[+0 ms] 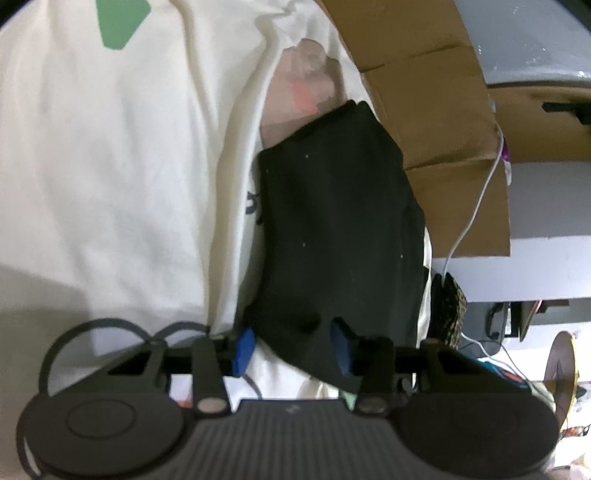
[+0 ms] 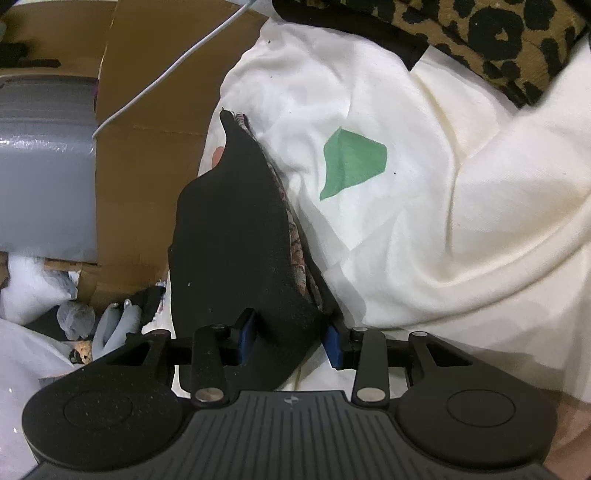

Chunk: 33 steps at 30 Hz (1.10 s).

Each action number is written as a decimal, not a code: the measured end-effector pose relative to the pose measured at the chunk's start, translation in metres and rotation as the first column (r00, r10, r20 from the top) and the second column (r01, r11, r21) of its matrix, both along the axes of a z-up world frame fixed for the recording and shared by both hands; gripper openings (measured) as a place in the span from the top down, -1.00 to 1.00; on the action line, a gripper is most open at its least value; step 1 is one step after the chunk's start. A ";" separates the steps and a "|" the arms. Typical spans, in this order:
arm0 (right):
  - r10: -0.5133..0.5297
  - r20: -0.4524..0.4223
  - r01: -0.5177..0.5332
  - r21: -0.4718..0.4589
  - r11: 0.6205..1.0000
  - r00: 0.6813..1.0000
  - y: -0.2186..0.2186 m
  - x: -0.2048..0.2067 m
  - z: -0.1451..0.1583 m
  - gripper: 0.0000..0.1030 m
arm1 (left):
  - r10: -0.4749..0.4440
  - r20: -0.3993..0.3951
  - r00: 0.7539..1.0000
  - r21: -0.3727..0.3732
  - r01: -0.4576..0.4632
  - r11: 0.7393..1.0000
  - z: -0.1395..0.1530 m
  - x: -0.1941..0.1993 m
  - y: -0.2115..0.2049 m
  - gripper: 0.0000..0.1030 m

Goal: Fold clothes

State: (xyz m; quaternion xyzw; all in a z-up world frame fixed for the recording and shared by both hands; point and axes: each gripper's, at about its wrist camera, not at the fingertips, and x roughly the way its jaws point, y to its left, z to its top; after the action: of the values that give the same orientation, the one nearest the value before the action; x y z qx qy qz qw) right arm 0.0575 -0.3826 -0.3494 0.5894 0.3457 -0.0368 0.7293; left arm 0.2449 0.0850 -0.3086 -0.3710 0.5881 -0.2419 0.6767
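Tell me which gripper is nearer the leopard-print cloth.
Left, probably. The leopard-print cloth lies just beside the left gripper; from the right gripper it sits far across the white sheet.

The dark garment (image 1: 332,229) lies on the pale shirt (image 1: 110,166) — one end between each hand-held gripper's jaws; cardboard (image 1: 424,92) stands beyond, and a spotted cloth (image 2: 480,33) lies behind the shirt.

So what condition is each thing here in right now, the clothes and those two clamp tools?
Black garment: bunched, lifted at both ends, patterned lining showing along one edge.
Left gripper: shut on the black garment.
Right gripper: shut on the black garment.
White T-shirt: spread underneath, wrinkled.
Leopard-print garment: lying crumpled beyond the T-shirt.
Cardboard box: flaps open.
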 end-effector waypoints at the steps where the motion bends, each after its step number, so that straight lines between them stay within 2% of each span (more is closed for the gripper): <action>1: -0.005 0.000 0.005 0.003 1.000 1.000 0.000 0.001 0.000 0.43 | -0.002 0.001 1.000 0.006 0.002 1.000 0.000 0.000 -0.001 0.17; 2: 0.000 -0.004 0.000 0.001 1.000 1.000 0.000 0.003 0.000 0.67 | -0.005 0.003 1.000 0.012 0.005 1.000 0.000 0.000 -0.001 0.38; 3: 0.005 -0.007 -0.005 -0.002 1.000 1.000 0.000 0.004 0.000 0.69 | -0.008 0.004 1.000 0.018 0.008 1.000 0.000 0.000 -0.002 0.63; 4: 0.013 -0.006 -0.013 -0.013 1.000 1.000 0.000 0.005 0.002 0.78 | -0.011 0.002 1.000 0.025 0.011 1.000 -0.002 0.000 -0.002 0.67; 6: 0.028 -0.004 -0.029 -0.035 0.999 1.000 0.000 0.007 0.007 0.80 | -0.017 0.003 1.000 0.051 0.016 0.999 0.000 0.002 -0.005 0.77; 13: 0.034 -0.004 -0.035 -0.056 0.998 0.999 0.001 -0.002 0.023 0.85 | -0.064 0.051 0.997 0.127 0.057 0.990 0.029 0.002 -0.005 0.83; 17: 0.042 -0.016 -0.043 -0.052 0.998 0.999 0.006 -0.006 0.028 0.85 | -0.074 0.063 0.995 0.147 0.065 0.987 0.037 -0.001 0.002 0.84; 27: 0.107 -0.055 -0.109 -0.031 0.994 0.993 0.023 -0.023 0.026 0.85 | -0.122 0.055 0.991 0.201 0.108 0.974 0.053 -0.009 0.019 0.85; 33: 0.162 -0.081 -0.164 -0.023 0.986 0.984 0.036 -0.031 0.025 0.85 | -0.143 0.021 0.990 0.233 0.134 0.963 0.057 -0.021 0.032 0.86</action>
State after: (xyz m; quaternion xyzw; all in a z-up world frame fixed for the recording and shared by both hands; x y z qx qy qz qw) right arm 0.0265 -0.3467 -0.3239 0.5464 0.4205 -0.0052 0.7243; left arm 0.2236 0.1168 -0.2519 -0.2431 0.6241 -0.2253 0.7075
